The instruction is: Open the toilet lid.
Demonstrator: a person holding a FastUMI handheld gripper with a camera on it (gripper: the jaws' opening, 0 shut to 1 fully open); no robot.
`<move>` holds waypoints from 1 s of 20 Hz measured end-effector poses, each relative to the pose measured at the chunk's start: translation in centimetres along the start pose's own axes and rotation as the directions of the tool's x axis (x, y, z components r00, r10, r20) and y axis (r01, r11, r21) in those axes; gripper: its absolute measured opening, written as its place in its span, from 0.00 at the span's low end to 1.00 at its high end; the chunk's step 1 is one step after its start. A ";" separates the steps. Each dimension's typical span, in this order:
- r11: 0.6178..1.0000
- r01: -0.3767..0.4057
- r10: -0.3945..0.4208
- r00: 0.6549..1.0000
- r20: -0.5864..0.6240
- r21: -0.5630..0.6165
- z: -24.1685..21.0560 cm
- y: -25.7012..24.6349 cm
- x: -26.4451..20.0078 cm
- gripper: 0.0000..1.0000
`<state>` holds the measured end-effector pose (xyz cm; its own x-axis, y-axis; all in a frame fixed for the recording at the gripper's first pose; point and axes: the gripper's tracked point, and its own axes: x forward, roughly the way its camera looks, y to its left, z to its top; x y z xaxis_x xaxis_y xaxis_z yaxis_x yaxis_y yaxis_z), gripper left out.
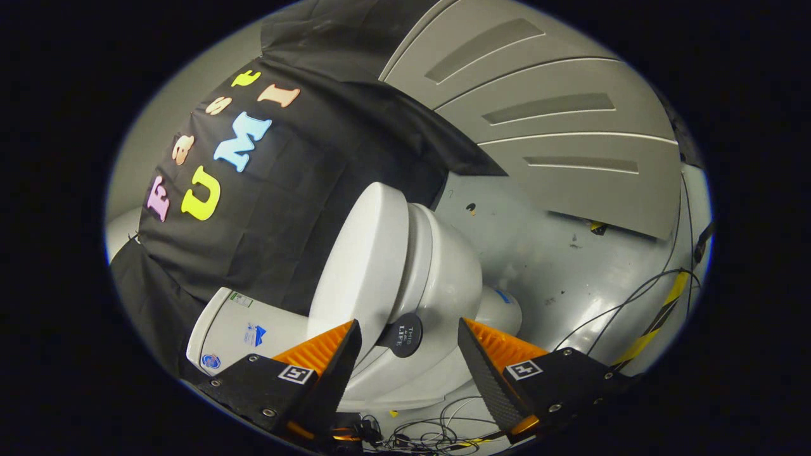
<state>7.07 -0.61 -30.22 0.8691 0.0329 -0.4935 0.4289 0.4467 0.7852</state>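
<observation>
**Gripper lined up on the front edge of a closed toilet lid**

The view is rolled sideways, so the white toilet [437, 285] appears tipped over. The toilet lid [361, 266] lies shut on the seat, its broad smooth top facing left toward the black cloth wall. The cistern [244, 329] sits to the near left, against that cloth. A round dark tab [404, 334] with small lettering juts out from the lid's front edge.

The gripper [408, 348] has its jaws spread wide and holds nothing. The tab and the lid's rim sit in the gap between the two fingers, just ahead of them; whether either finger touches the rim I cannot tell.

The step in hand looks like the approach, with lifting not yet begun. The next move likely calls for easing forward, pinching the tab or hooking under the rim, then swinging the lid up toward the cistern.

Loose cables [431, 434] trail over the grey floor [557, 266] nearby, beside a striped tape line [659, 320].
</observation>
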 end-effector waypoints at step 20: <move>0.989 -0.089 0.091 0.996 -0.012 0.121 0.8 0.3 1.8 0.06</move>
<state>8.96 -1.12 -30.51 0.9016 0.0837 -0.4245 0.3768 0.3303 0.8654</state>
